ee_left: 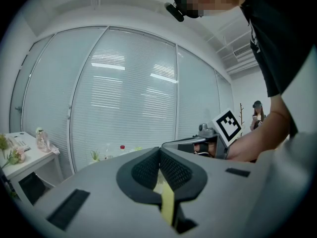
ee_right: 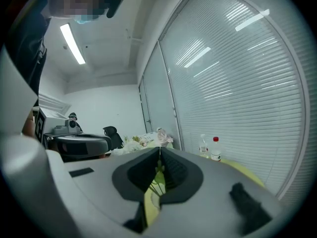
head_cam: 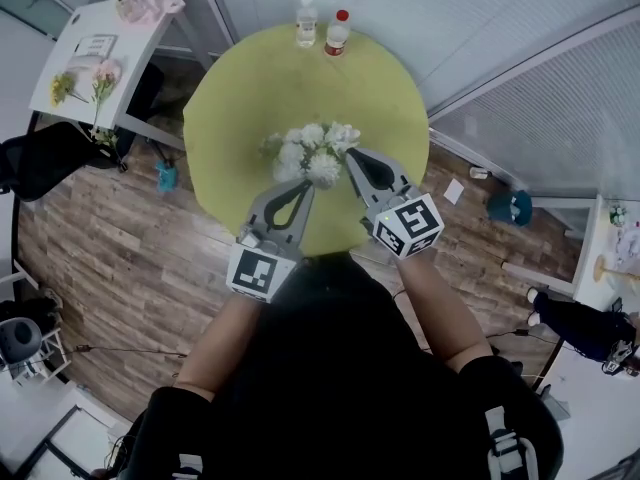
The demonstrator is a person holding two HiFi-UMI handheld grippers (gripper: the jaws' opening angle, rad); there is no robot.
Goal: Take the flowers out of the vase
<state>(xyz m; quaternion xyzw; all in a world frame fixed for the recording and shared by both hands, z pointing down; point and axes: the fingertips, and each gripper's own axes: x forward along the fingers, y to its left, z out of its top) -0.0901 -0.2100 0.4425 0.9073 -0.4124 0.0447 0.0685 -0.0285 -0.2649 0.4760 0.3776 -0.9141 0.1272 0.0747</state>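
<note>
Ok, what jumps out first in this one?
A bunch of white flowers sits in the middle of the round yellow-green table. The left gripper and right gripper flank it from the near side, both with jaws together. Two bottles stand at the table's far edge.

Black short-sleeved shirt (head_cam: 330, 368); grey hand-held grippers (head_cam: 307, 184) (head_cam: 350, 154) with black-and-white marker cubes (head_cam: 262, 271) (head_cam: 410, 225).

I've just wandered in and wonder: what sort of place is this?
Most likely an office or lab workspace: glass partition walls with blinds, a black office chair beside a white desk, and a round green table carrying flowers and two bottles.
</note>
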